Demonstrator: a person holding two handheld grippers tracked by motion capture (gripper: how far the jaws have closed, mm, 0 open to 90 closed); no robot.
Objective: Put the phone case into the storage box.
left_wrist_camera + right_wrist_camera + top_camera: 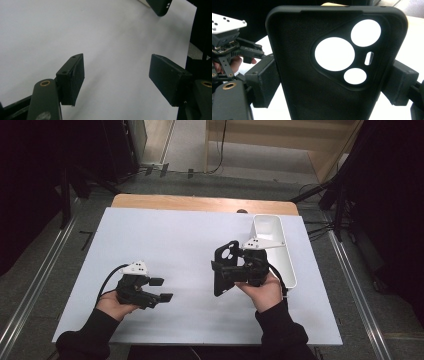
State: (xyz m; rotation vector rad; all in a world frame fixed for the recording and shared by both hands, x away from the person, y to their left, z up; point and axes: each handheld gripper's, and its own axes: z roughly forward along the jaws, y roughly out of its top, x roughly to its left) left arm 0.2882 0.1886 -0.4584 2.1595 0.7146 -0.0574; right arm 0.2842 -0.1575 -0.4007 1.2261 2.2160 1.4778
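Matt black rubbery phone case point(317, 82)

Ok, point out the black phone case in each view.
High view: phone case right of centre, upright, clamped in the right gripper.
Left gripper view: its corner at the top edge.
Right gripper view: centre, between the jaws.
Shared landmark: the white table sheet.

White-topped table point(175, 240) with wooden far edge; white bin point(280, 251) at its right side

Even overhead light, soft shadows; dark surroundings; close views slightly blurred, whites overexposed.
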